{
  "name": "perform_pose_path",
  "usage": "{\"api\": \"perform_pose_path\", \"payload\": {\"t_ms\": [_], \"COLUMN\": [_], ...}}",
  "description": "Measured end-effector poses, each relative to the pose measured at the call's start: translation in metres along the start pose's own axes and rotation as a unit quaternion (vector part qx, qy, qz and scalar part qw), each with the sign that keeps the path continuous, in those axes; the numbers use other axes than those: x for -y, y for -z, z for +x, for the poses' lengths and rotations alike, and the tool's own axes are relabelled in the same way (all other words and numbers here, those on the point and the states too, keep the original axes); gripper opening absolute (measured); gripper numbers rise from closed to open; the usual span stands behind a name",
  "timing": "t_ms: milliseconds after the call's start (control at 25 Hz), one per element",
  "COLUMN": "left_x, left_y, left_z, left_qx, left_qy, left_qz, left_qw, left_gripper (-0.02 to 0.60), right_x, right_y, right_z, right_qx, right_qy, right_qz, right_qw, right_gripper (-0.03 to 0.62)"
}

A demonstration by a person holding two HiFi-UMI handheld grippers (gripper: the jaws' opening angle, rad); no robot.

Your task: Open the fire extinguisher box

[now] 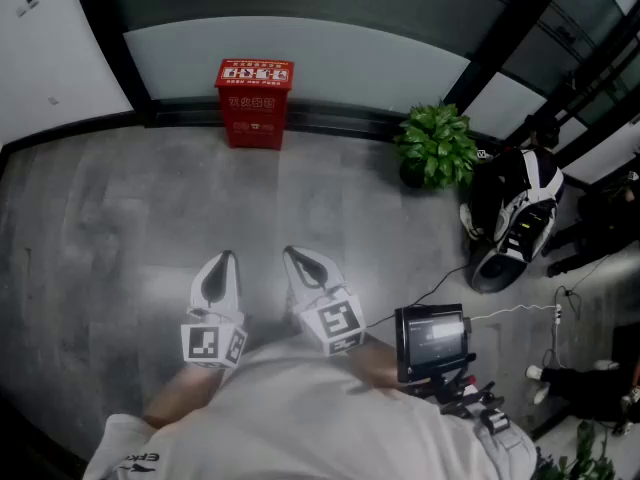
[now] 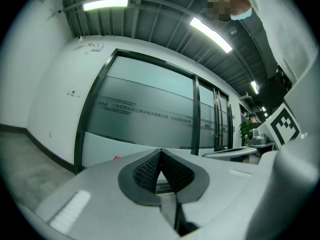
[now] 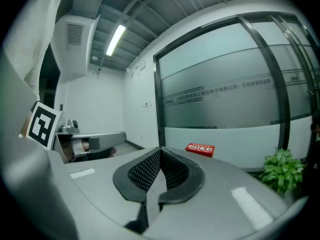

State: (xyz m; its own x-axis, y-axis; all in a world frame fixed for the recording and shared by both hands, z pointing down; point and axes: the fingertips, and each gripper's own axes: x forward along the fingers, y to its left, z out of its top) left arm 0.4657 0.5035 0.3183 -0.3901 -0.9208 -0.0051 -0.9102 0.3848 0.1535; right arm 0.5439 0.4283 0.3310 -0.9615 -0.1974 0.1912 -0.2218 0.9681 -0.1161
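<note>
Near the person's body, the left tongs (image 1: 225,263) and right tongs (image 1: 297,260) point forward side by side, both closed and empty; the red box (image 1: 254,103) stands well ahead against the glass wall (image 1: 330,53).

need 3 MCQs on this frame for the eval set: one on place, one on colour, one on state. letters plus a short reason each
1. Where is the fire extinguisher box?
A. on the floor, against the glass wall
B. on a chair
C. on a desk

2. What colour is the box?
A. blue
B. red
C. yellow

3. How are the left gripper and right gripper?
A. both shut, nothing between the jaws
B. both wide open
C. both shut on the box

Answers:
1 A: the head view shows it standing on the floor at the foot of the glass wall.
2 B: its body and lid are red in the head view.
3 A: each gripper view shows its jaws together with nothing between them, and the box is well ahead of both.
</note>
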Motion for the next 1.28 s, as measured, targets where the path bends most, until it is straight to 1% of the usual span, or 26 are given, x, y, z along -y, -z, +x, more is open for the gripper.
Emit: {"api": "perform_pose_path", "payload": {"t_ms": [120, 280, 440, 640, 800, 960, 1040, 1120, 1280], "left_x": [-0.010, -0.018, -0.022, -0.039, -0.061, -0.095, -0.120, -0.146, -0.198], "left_y": [-0.008, -0.008, -0.010, -0.007, -0.002, 0.004, 0.010, 0.012, 0.000], "left_z": [0.040, 0.096, 0.145, 0.190, 0.221, 0.257, 0.280, 0.302, 0.346], "left_qx": [-0.002, -0.001, 0.002, -0.003, -0.009, -0.010, -0.013, -0.016, -0.025], "left_qy": [-0.005, -0.017, -0.025, -0.036, -0.038, -0.031, -0.023, -0.015, -0.002], "left_qz": [0.008, 0.014, 0.017, 0.016, 0.016, 0.008, 0.005, 0.007, 0.008], "left_qw": [0.9999, 0.9998, 0.9995, 0.9992, 0.9991, 0.9994, 0.9996, 0.9997, 0.9997], "left_gripper": [0.003, 0.003, 0.003, 0.003, 0.003, 0.003, 0.003, 0.003, 0.003], "right_x": [0.025, 0.064, 0.099, 0.127, 0.140, 0.152, 0.158, 0.162, 0.170], "right_y": [-0.014, -0.026, -0.034, -0.044, -0.045, -0.043, -0.042, -0.043, -0.058], "right_z": [0.029, 0.066, 0.103, 0.139, 0.173, 0.216, 0.245, 0.275, 0.337], "right_qx": [0.008, 0.009, 0.013, 0.006, -0.001, -0.003, -0.001, -0.010, -0.024], "right_qy": [-0.013, -0.027, -0.035, -0.042, -0.041, -0.027, -0.013, 0.000, 0.025], "right_qz": [-0.009, -0.013, -0.008, -0.009, -0.004, -0.006, -0.004, -0.007, -0.009], "right_qw": [1.000, 1.000, 0.999, 0.999, 0.999, 1.000, 1.000, 1.000, 0.999], "right_gripper": [0.014, 0.014, 0.014, 0.014, 0.014, 0.014, 0.014, 0.014, 0.014]}}
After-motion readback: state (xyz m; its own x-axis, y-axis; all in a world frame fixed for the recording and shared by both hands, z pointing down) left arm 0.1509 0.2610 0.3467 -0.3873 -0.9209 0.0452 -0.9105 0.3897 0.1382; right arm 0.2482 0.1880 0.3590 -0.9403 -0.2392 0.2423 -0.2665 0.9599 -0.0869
